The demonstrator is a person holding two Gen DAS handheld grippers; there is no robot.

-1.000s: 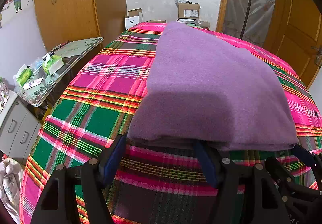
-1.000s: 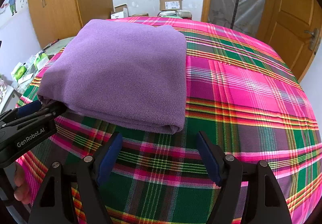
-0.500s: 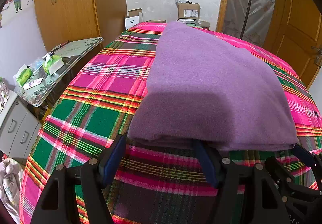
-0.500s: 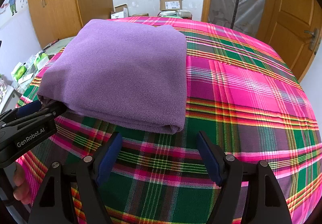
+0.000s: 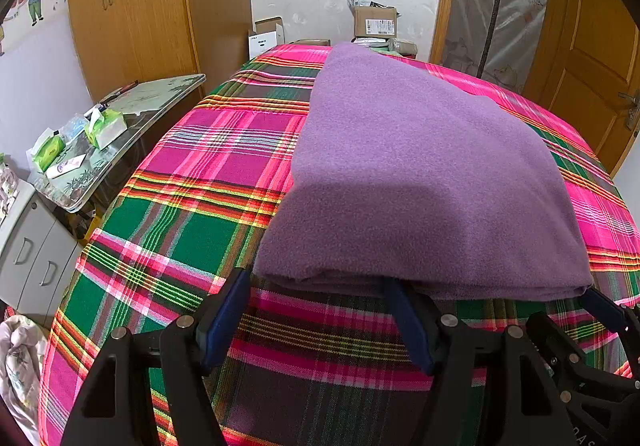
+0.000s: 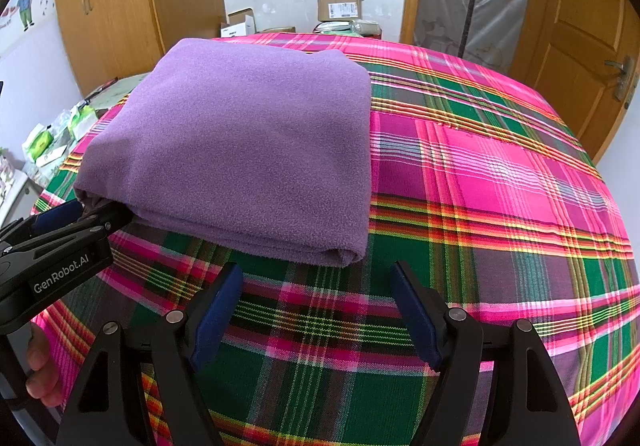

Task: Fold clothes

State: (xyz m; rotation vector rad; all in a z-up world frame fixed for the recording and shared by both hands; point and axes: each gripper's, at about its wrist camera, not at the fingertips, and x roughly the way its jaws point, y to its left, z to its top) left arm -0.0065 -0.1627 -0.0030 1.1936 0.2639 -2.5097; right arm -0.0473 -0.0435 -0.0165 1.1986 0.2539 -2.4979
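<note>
A folded purple fleece garment [image 5: 420, 173] lies flat on the plaid bedspread [image 5: 208, 165]; it also shows in the right wrist view [image 6: 248, 149]. My left gripper [image 5: 320, 310] is open, its blue-padded fingers at the garment's near edge, the right one slightly under the fold. My right gripper [image 6: 316, 306] is open and empty, just short of the garment's near right corner. The left gripper's body [image 6: 56, 246] shows in the right wrist view at the garment's left corner.
A side table [image 5: 132, 117] with tissue packs and a grey cabinet [image 5: 28, 246] stand left of the bed. Wooden wardrobes, cardboard boxes [image 5: 374, 21] and a door [image 6: 588, 45] lie beyond. The bedspread [image 6: 500, 173] stretches right of the garment.
</note>
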